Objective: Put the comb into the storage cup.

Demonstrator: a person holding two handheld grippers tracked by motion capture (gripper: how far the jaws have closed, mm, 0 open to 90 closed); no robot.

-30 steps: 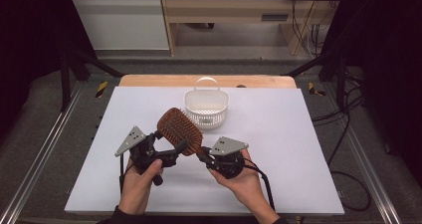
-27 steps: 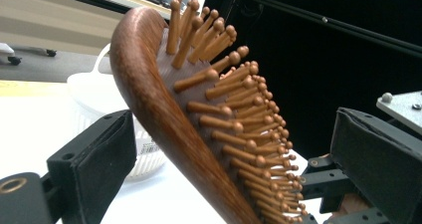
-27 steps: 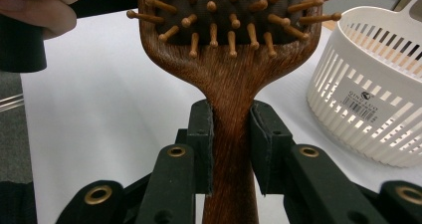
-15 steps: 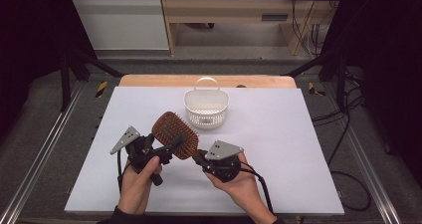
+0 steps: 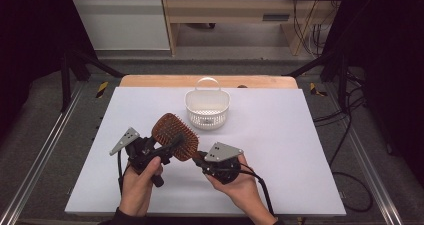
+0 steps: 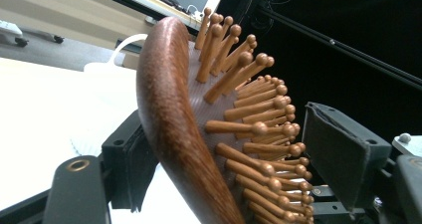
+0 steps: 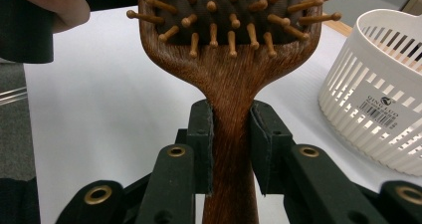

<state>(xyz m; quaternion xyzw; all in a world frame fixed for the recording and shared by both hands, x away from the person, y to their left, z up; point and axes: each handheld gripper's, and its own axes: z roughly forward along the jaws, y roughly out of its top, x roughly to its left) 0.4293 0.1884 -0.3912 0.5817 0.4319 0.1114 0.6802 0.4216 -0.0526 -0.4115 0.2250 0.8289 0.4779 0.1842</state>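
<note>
A brown wooden paddle hairbrush (image 5: 172, 134) with peg bristles is held up over the white table. My right gripper (image 5: 197, 159) is shut on its handle (image 7: 231, 134), with both pads (image 7: 203, 149) pressed against the wood. My left gripper (image 5: 167, 146) reaches in from the left, and the brush head (image 6: 169, 124) stands between its jaws. Those jaws have just been closing. One pad (image 6: 130, 164) sits at the brush's smooth back. The other pad (image 6: 338, 159) faces the bristle tips with a small gap. A white slotted basket (image 5: 207, 107) stands behind the brush.
The basket (image 7: 378, 99) stands just right of the brush in the right gripper view, with its handle up. The white tabletop (image 5: 300, 150) spreads wide to the right and front. A wooden strip (image 5: 150, 80) runs along the table's back edge, with metal frame rails at both sides.
The brush and the right hand have shifted a little to the left, toward the left gripper. The left hand has stayed in place, and the brush head now sits deeper between its jaws.
</note>
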